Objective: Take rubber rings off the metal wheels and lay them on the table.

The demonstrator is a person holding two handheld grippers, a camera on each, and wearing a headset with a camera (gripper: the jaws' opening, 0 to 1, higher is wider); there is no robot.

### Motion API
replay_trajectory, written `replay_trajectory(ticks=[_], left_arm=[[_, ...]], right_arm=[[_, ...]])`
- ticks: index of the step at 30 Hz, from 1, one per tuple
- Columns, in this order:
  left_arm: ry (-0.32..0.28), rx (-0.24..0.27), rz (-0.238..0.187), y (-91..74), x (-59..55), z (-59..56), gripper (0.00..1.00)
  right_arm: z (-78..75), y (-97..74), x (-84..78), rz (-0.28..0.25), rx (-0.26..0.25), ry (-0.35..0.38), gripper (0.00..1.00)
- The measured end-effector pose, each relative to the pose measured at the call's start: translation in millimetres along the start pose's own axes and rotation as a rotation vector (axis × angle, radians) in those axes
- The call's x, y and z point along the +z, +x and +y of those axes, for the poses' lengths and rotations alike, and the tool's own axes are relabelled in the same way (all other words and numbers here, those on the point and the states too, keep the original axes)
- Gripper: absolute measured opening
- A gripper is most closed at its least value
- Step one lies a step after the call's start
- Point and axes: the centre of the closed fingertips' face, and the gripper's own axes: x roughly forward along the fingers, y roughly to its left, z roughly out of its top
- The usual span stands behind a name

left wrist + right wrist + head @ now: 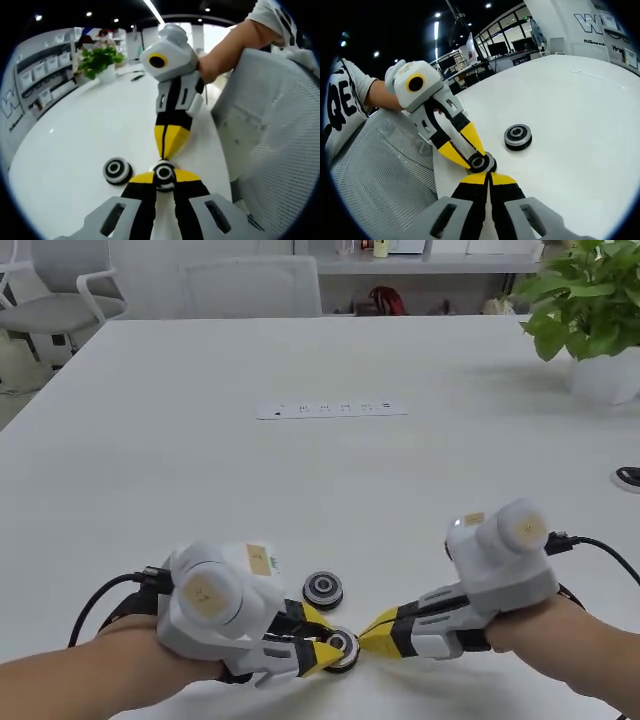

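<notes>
Left gripper clamped across small wheel, face up, at tabletop near front edge. Right gripper jaws pressed together, tip touching wheel's right rim, pointing straight at left gripper; whether it pinches anything, cannot tell. Second wheel lies flat just behind, apart, dark ring on. Gripper stickers, wall lettering unreadable.

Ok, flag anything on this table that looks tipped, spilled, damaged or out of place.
Nothing stands out. One wheel is clamped in the left gripper near the front edge of the table, with the shut right gripper touching its rim. The second wheel lies flat just beyond. The potted plant stands upright.
</notes>
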Motion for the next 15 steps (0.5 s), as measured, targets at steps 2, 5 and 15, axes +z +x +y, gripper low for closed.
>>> replay_trajectory(ticks=[2, 5, 15], left_arm=[[0.0, 0.001, 0.001, 0.0, 0.0, 0.1, 0.13], [-0.001, 0.002, 0.002, 0.0, 0.0, 0.2, 0.13], [0.002, 0.008, 0.009, 0.2, 0.1, 0.1, 0.12]], right_arm=[[0.0, 0.1, 0.0, -0.002, 0.001, 0.003, 0.0], [1.2, -0.5, 1.4, -0.012, 0.005, 0.012, 0.0], [3.5, -1.0, 3.7, -0.028, 0.018, 0.036, 0.0]])
